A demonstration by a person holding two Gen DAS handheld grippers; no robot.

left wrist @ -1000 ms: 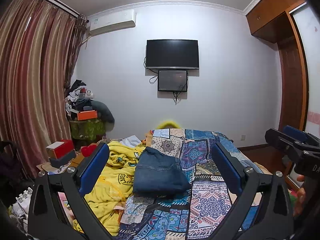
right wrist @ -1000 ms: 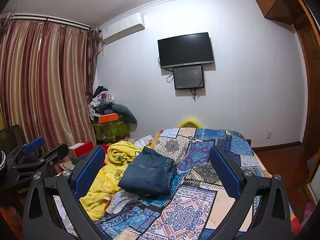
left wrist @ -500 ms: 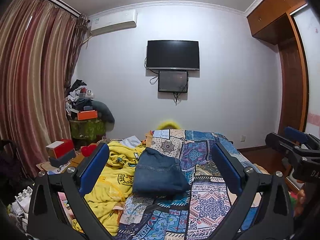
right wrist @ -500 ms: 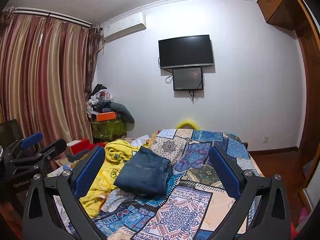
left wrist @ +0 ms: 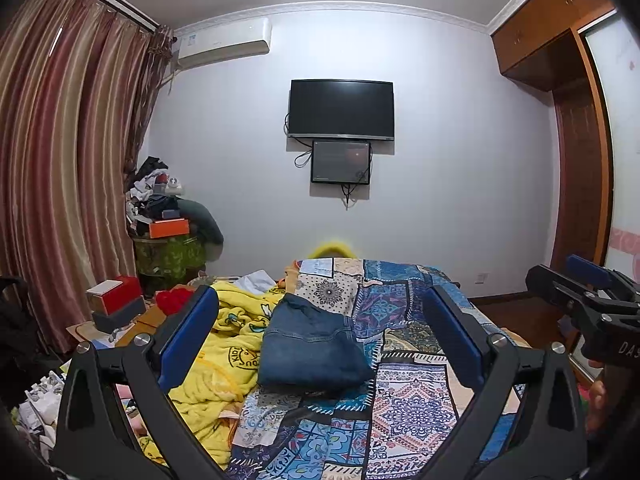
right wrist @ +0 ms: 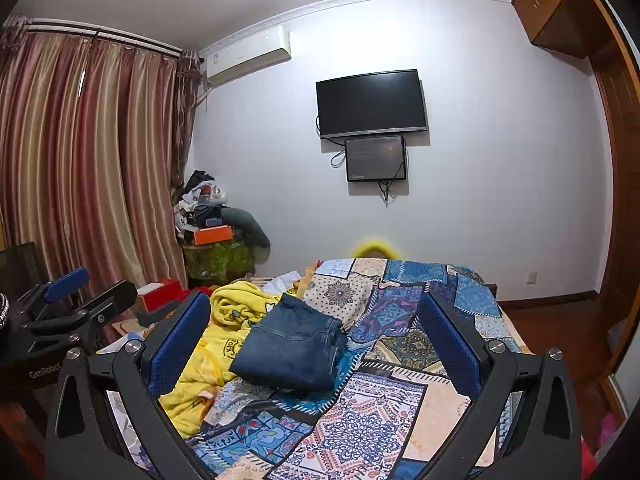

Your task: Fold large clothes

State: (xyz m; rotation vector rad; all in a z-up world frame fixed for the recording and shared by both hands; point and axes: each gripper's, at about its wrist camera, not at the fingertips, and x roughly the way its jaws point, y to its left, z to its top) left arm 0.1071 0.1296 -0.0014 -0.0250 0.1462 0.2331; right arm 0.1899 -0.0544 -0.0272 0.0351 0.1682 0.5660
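Observation:
A pair of blue jeans (left wrist: 312, 348) lies folded into a compact stack on the patchwork bedspread (left wrist: 404, 404); it also shows in the right wrist view (right wrist: 292, 348). My left gripper (left wrist: 320, 332) is open and empty, held well back from and above the jeans. My right gripper (right wrist: 316, 332) is open and empty, likewise held back from the bed. Each gripper shows at the edge of the other's view: the right one (left wrist: 588, 300) and the left one (right wrist: 72, 308).
A crumpled yellow blanket (left wrist: 224, 364) lies left of the jeans. Boxes (left wrist: 116, 304) and piled clutter (left wrist: 168, 216) stand at the left by the curtains (left wrist: 60, 184). A TV (left wrist: 342, 110) hangs on the far wall. A wooden wardrobe (left wrist: 580, 160) is on the right.
Both grippers stay open and nearly still. The right wrist view has drifted slightly, with the jeans sitting a little further left and lower in frame.

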